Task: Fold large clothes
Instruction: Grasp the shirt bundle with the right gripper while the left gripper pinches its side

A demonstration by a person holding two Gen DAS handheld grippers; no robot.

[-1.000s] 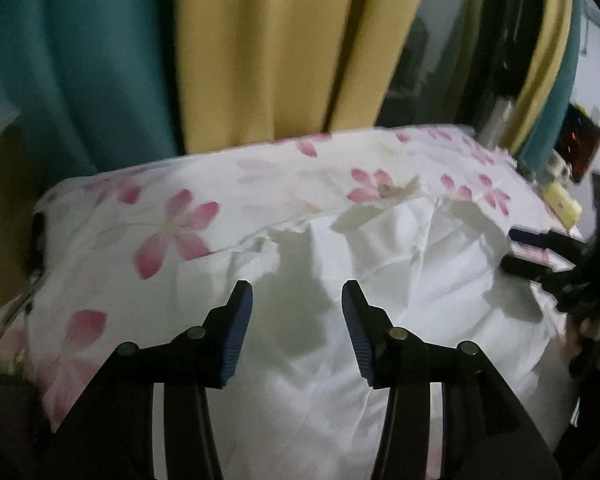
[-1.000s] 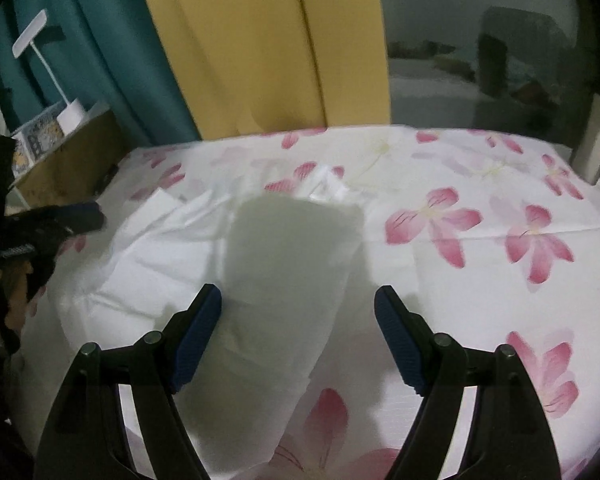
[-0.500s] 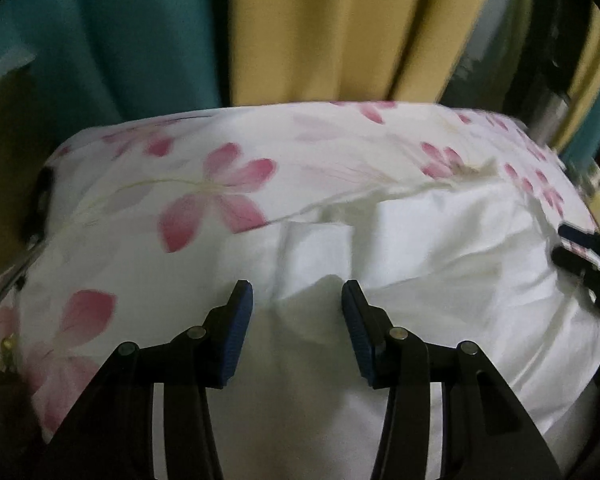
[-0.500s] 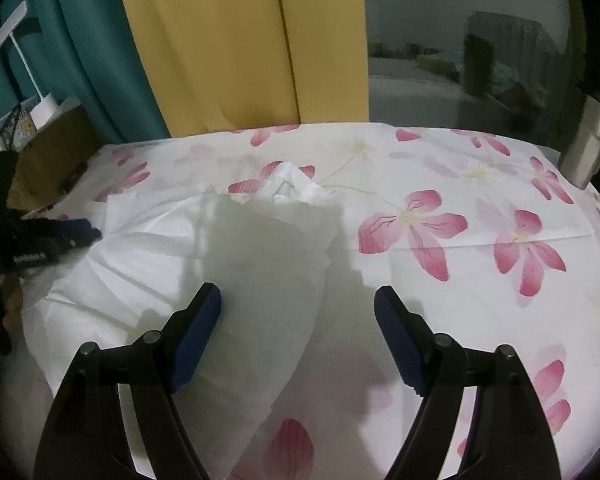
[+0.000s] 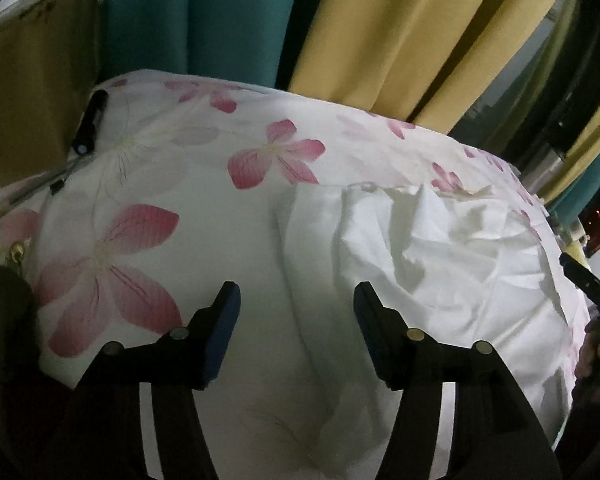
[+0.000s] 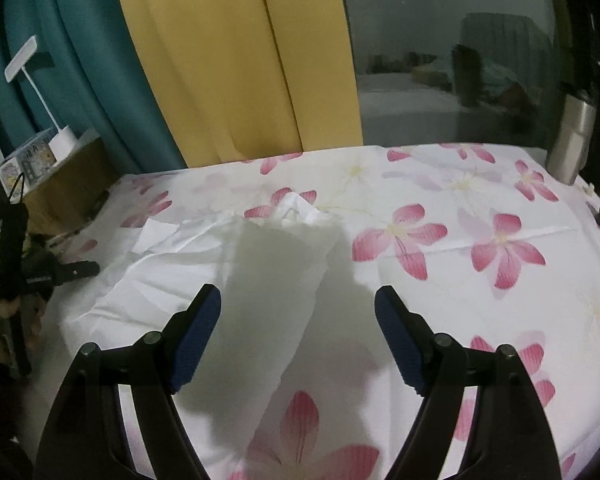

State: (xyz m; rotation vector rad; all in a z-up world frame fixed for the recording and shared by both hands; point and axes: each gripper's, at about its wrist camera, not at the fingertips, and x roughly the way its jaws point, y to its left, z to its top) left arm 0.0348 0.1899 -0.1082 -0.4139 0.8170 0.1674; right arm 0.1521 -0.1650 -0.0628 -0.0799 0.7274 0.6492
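**A:** What's the setting?

**B:** A dim room with teal and yellow curtains (image 6: 236,60) behind a surface covered by a flowered sheet (image 6: 460,240), white with pink blossoms. A dark window sits to the right of the curtains, and a white lamp (image 6: 44,92) stands on a side shelf at the left.

**A:** And the garment?

**B:** A white garment (image 6: 228,280) lies rumpled on the sheet, bunched at its far end. In the right wrist view it runs from the far bunch down toward the near edge, passing between and left of the fingers. In the left wrist view the white garment (image 5: 440,260) lies ahead and to the right.

**A:** The tools?

**B:** The right gripper (image 6: 298,334) is spread wide and holds nothing. The left gripper (image 5: 296,324) is also parted and empty, its right finger over the cloth's left edge.

**A:** Which is nearer?

**B:** I'd judge both are close; each hovers over one long side of the cloth, so the fabric lies between them.

**A:** Anything in the way?

**B:** A steel bottle (image 6: 572,140) stands at the far right corner, well apart. A dark pen-like object (image 5: 90,128) lies at the sheet's left edge, also apart.
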